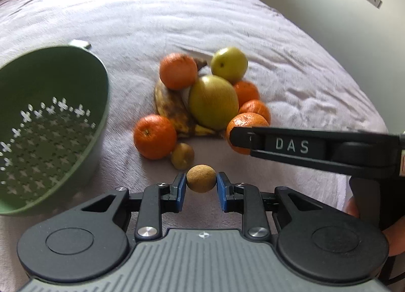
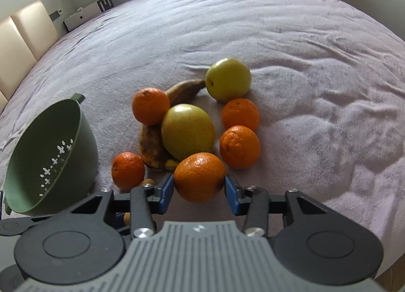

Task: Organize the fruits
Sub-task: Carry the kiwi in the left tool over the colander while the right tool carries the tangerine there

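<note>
Here left gripper pinches a small brown round fruit between its blue pads, near the green colander. Right gripper jaws clamp a mandarin at the near edge of the fruit pile on the purple blanket.

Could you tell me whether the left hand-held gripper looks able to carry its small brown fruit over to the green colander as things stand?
Probably yes. The left hand-held gripper is closed on the small brown fruit, and the green colander sits open just to its left, with only bare blanket between them.
</note>
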